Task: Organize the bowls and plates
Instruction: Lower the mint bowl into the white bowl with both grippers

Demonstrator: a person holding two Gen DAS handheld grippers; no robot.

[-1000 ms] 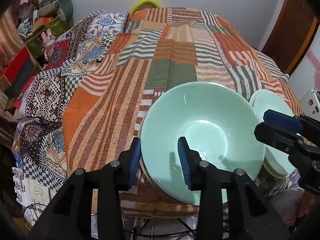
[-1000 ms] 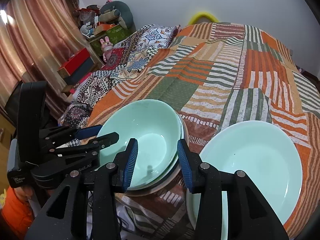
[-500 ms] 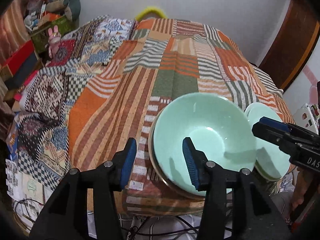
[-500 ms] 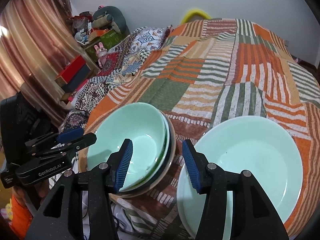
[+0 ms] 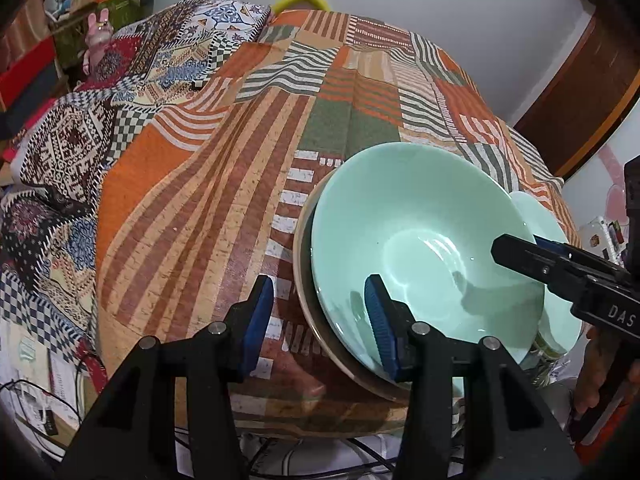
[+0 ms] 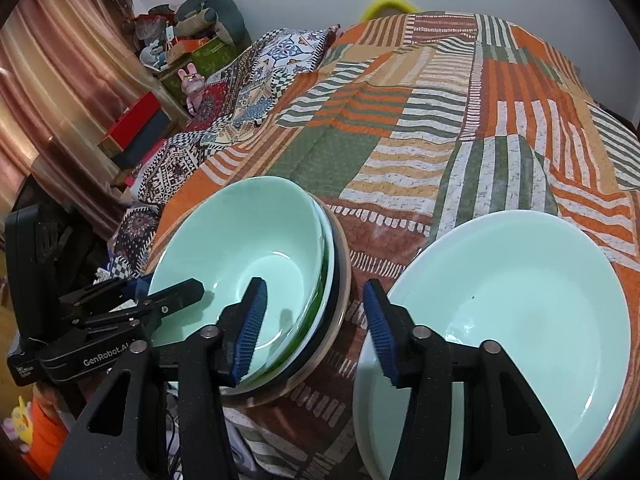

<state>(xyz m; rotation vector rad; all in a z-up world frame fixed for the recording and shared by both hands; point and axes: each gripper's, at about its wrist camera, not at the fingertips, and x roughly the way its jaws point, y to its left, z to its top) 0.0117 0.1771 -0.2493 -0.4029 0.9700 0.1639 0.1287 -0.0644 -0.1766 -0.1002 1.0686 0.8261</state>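
Observation:
A mint-green bowl [image 5: 424, 240] tops a stack of nested bowls and a tan-rimmed dish near the front edge of the patchwork-covered table [image 5: 248, 168]; it also shows in the right wrist view [image 6: 248, 256]. A mint-green plate [image 6: 512, 312] lies to its right, partly seen in the left wrist view [image 5: 556, 276]. My left gripper [image 5: 318, 320] is open and empty, straddling the stack's left rim. My right gripper [image 6: 314, 324] is open and empty, over the gap between stack and plate, one finger above the bowl's right rim.
The patchwork cloth [image 6: 440, 120] covers the table behind the dishes. A patterned blanket [image 6: 256, 76], red boxes [image 6: 136, 124] and toys [image 6: 192, 80] lie at far left by a curtain. A wooden door [image 5: 580, 92] stands at right. Cables hang below the table's front edge.
Both grippers have drawn back and risen slightly from the bowl stack, staying open. The bowls and plate have not moved.

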